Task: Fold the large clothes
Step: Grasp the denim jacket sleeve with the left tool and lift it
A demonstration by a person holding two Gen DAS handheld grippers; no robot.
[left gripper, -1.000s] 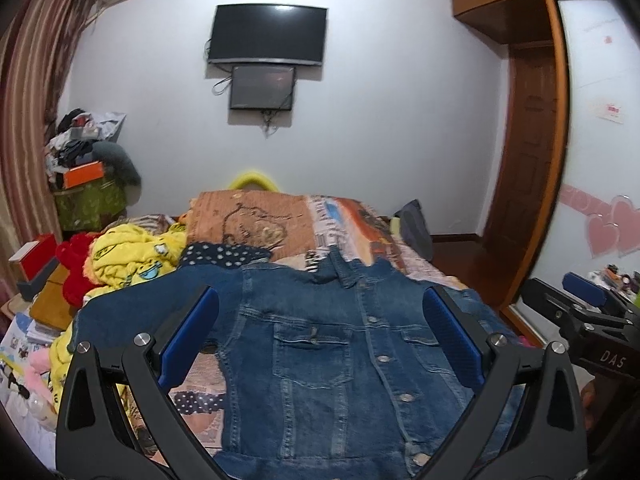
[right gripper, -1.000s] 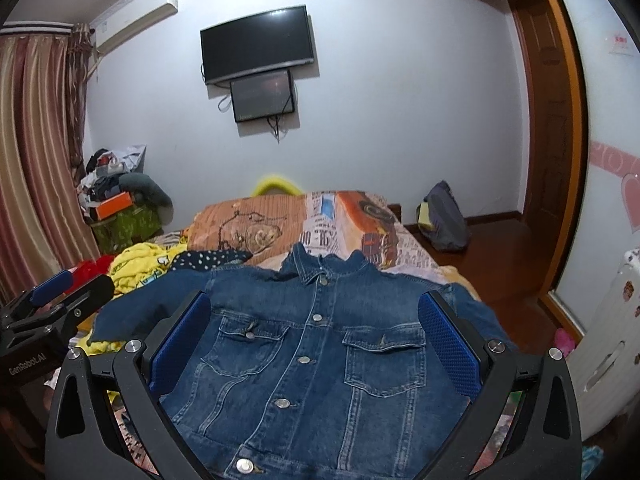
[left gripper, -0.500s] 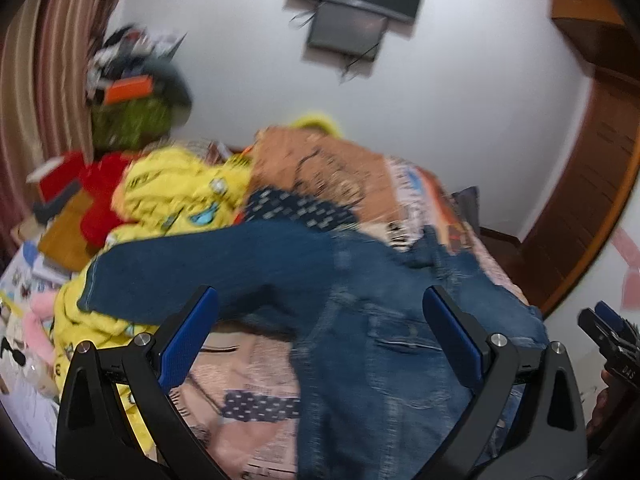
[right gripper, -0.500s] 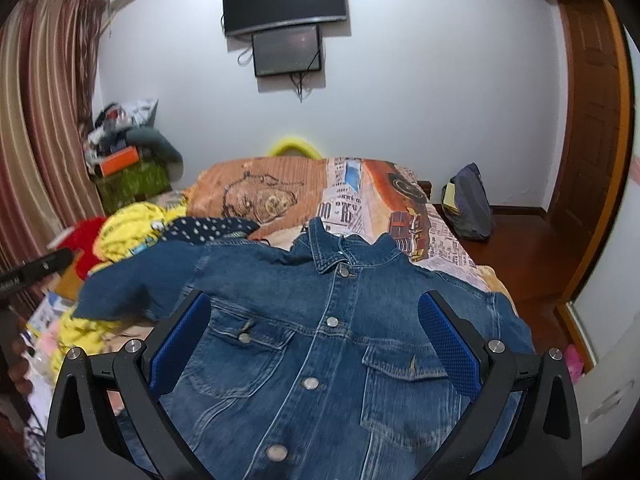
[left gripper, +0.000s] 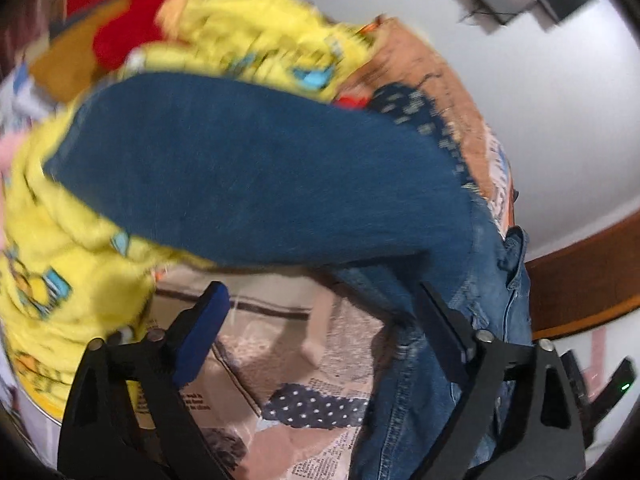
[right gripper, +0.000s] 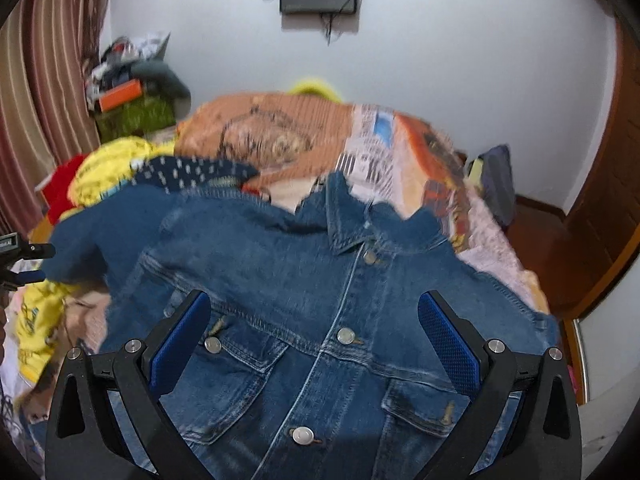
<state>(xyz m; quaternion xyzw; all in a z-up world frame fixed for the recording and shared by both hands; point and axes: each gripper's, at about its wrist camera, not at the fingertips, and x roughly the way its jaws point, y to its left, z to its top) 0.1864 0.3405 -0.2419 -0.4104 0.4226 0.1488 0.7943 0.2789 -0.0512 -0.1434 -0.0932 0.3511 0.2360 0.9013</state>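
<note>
Left tongs (left gripper: 320, 332) are spread wide with nothing between the pads, though the jaws have just been closing in a little. They're tilted down over the bed (left gripper: 280, 344), and the sleeve (left gripper: 256, 176) of the denim jacket (right gripper: 320, 300) stretches across right beyond the tips, not touching either pad as far as I can tell (that view is pretty blurry). Right tongs (right gripper: 314, 336) are also spread and empty, hovering over the jacket's chest with the button placket running between the fingers. The jacket lies face up and buttoned on the bed, collar toward the far wall, its left sleeve flung out sideways onto the yellow clothes (left gripper: 60, 264). So I'd say we're at the very start of the fold: the jacket is laid out and the left side is going for that sleeve. Next move probably needs the left tongs to drop onto the sleeve near the cuff, pinch it, then bring it across the chest. The right ones could pin the body so it doesn't slide.
</note>
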